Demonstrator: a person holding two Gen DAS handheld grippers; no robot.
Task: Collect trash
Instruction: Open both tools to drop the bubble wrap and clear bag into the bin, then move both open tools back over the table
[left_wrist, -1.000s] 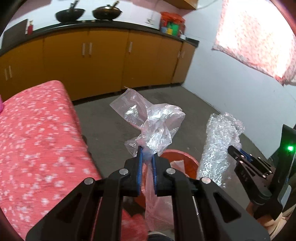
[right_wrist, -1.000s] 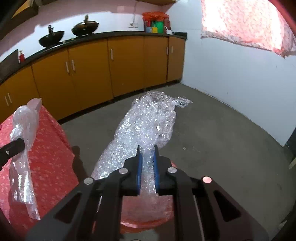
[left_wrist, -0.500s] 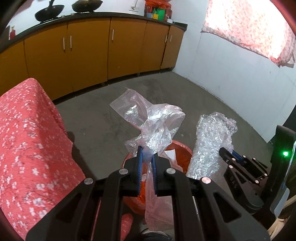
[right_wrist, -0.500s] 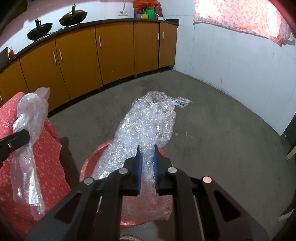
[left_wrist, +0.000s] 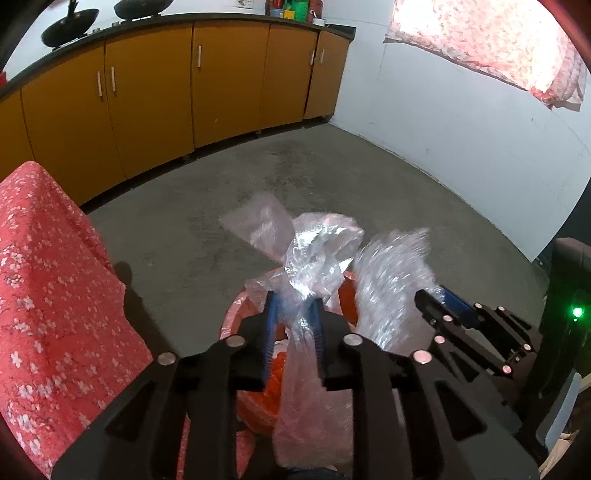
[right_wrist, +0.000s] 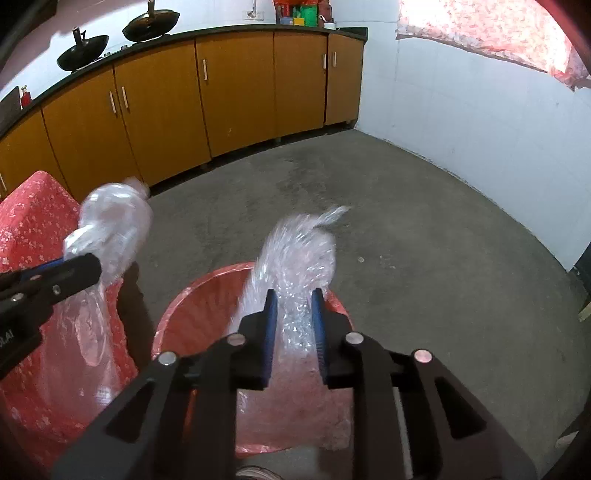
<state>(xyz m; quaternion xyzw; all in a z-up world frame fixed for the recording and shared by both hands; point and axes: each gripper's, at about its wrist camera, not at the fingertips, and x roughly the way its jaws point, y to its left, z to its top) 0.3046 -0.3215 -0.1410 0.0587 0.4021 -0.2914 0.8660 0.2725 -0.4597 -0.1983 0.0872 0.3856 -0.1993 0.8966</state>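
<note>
Releasing over the red bin — both grippers' jaws are opening. The left gripper frees the plastic bag, the right gripper the bubble wrap. Next, probably: pull clear.

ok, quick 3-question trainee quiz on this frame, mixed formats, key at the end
1. True or false: the left claw has a clear plastic bag between its fingers.
2. Multiple choice: what sits between the fingers of the right claw? A) a pan B) bubble wrap C) a red cloth
3. Fill in: directly below both claws is a red ____ standing on the grey floor.

Key
1. True; the jaws are opening around the bag.
2. B, the bubble wrap, with the jaws opening there too.
3. bin: the red bin, lined with thin red plastic.
</note>
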